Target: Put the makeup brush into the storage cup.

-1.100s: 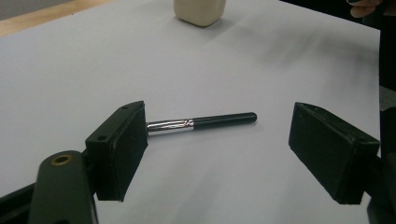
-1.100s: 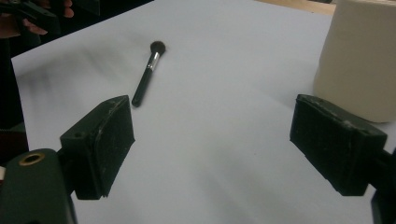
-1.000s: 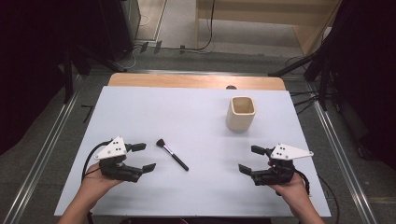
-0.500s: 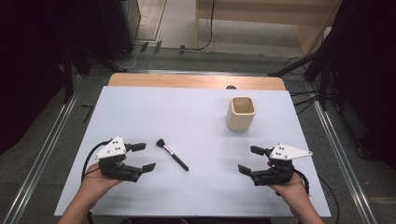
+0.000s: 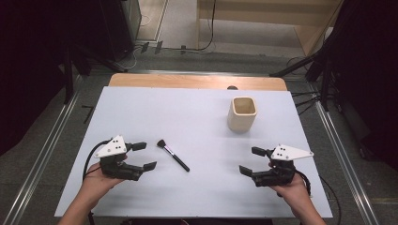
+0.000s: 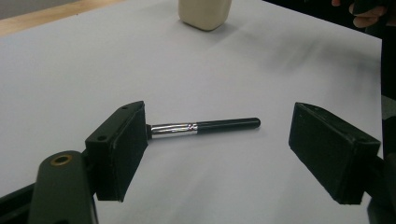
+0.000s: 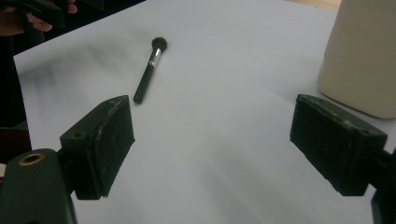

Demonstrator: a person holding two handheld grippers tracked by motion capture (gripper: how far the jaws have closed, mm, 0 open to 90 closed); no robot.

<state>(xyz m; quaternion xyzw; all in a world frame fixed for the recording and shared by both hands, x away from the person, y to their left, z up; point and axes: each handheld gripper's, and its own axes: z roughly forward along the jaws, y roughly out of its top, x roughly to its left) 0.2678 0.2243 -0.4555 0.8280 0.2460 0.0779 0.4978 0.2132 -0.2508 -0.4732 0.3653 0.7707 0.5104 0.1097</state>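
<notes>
The makeup brush (image 5: 172,155) lay flat on the white tabletop (image 5: 197,122), just right of the left gripper (image 5: 142,156) and well apart from the right gripper (image 5: 250,161). Both grippers rested near the tabletop's near edge with jaws spread wide, pinching nothing. The beige cup (image 5: 243,113) stood upright toward the far right.

The likeliest trouble was with the pick-up: the brush's handle was thin and round and lay low on the smooth surface, so jaws closing off-centre or too high could roll it away or flick it. Carried to the cup, a long brush might catch the rim and tip it. No brand, label or writing could be read anywhere.
</notes>
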